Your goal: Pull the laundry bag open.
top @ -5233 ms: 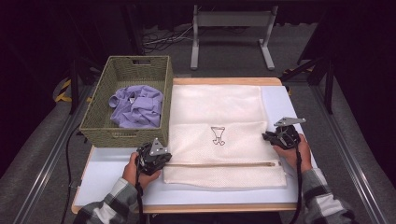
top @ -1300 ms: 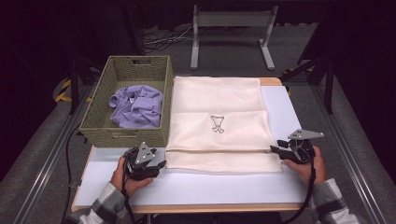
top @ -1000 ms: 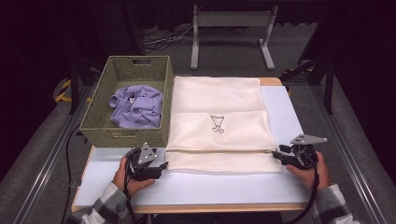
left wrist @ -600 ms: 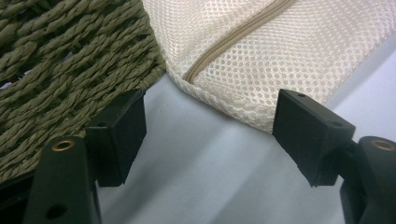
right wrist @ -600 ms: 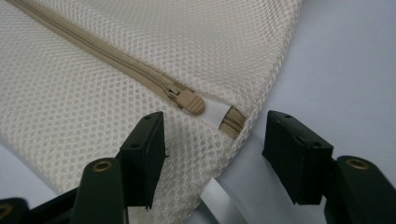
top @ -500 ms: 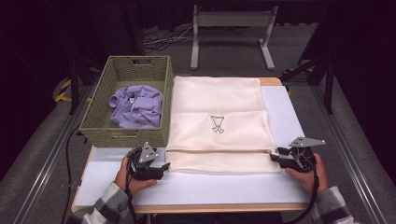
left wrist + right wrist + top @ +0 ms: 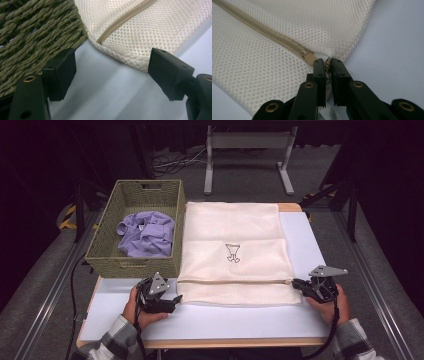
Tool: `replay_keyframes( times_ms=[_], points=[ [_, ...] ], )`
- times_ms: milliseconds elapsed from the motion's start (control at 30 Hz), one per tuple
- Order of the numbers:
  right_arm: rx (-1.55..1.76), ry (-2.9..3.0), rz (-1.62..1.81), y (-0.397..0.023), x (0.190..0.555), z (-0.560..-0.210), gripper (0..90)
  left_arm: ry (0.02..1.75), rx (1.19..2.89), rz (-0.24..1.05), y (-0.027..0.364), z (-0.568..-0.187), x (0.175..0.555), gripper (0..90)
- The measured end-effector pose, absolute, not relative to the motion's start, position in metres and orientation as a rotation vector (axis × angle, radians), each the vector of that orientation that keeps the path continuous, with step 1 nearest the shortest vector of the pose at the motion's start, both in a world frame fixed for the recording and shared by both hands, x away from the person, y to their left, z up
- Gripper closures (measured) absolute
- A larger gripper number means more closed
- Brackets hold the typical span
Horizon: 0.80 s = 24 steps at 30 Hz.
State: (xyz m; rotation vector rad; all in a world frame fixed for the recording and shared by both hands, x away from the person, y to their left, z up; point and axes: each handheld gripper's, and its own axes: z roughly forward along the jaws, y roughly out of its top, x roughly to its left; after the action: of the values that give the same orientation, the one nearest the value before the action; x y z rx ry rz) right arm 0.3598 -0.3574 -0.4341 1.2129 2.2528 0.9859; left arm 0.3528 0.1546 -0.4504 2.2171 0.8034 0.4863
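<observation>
A cream mesh laundry bag (image 7: 235, 235) lies flat on the white table (image 7: 240, 320), its beige zipper (image 7: 235, 281) running along the near side. My right gripper (image 7: 296, 283) is at the zipper's right end. Its jaws have just been closing and are now shut (image 7: 327, 63) on the small zipper pull at the bag's edge. My left gripper (image 7: 175, 301) rests by the bag's near left corner. Its jaws have just been opening and stand wide (image 7: 112, 72), with only bare table between them and the corner of the bag (image 7: 130, 32) just beyond.
A woven green basket (image 7: 135, 265) stands at the left, touching the bag, with a crumpled lilac garment (image 7: 147, 232) inside. Its wall (image 7: 30, 37) is right beside my left jaw. A metal stand (image 7: 247, 150) is on the floor beyond the table.
Since five seconds ago the bag lies slightly farther back and both hands have come to its near corners. Over the last second neither hand has shifted.
</observation>
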Motion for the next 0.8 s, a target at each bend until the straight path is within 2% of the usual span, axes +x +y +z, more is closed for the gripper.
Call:
replay_keyframes(
  times_ms=[567, 800],
  points=[
    [1.124, 2.225, 1.230, -0.356, 0.361, -0.407, 85.0, 0.781, 2.215, 0.471, 0.150, -0.449, 0.355, 21.9],
    [1.079, 2.221, 1.275, -0.348, 0.362, -0.396, 85.1, 0.694, 2.225, 0.455, 0.132, -0.442, 0.355, 22.4]
  ],
)
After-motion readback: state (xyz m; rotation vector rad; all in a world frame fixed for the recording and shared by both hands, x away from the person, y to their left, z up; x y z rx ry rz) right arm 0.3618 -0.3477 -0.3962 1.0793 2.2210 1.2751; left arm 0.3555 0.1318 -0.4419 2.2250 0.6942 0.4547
